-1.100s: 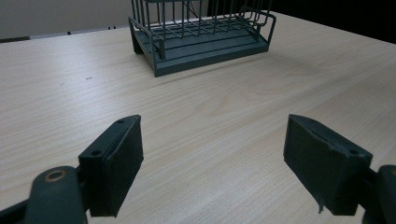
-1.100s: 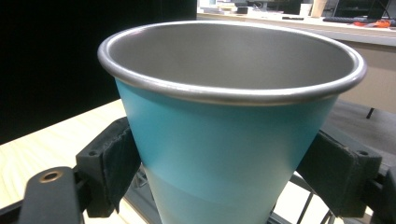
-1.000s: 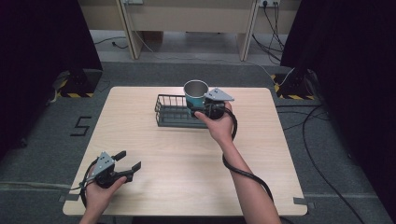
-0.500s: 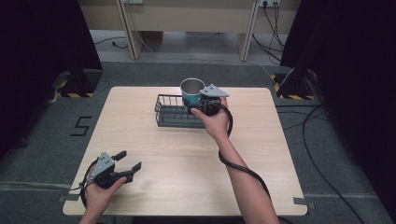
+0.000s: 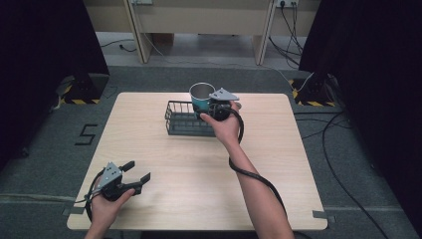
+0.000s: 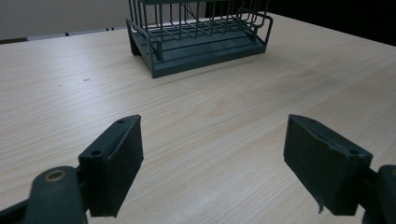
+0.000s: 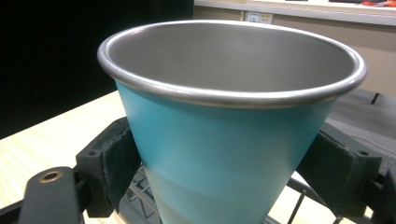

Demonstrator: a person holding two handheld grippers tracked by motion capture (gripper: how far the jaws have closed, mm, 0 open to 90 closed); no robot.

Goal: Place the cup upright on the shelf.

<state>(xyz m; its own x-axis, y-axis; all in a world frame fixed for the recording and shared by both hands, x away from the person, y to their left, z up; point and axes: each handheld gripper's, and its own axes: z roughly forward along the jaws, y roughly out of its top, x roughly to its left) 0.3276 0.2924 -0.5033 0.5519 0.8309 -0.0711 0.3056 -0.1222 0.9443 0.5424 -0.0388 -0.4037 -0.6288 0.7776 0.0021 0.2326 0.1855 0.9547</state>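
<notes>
Count: 1 cup, 1 rack, 2 grippers, 1 table.

Teal tapered metal cup [image 7: 224, 140], bare steel inside w/ rolled silver rim, smooth matte outer coat. Upright, held above far right end of the dark grey wire dish rack [image 5: 186, 119]; can't tell if its base touches the wires.

Right gripper [image 7: 229, 172]: black padded jaws pinch the cup's lower wall from both sides. Grey 3-cornered plate on top, thick black cable loops down along forearm.

Rack: thin wire bars, rectangular, solid dark base tray; sits at far centre of the light wood-grain table [image 5: 164, 199], rounded corners.

Left gripper [image 6: 215, 163]: jaws spread wide, nothing between them, low over bare tabletop near front left corner, well apart from rack.
</notes>
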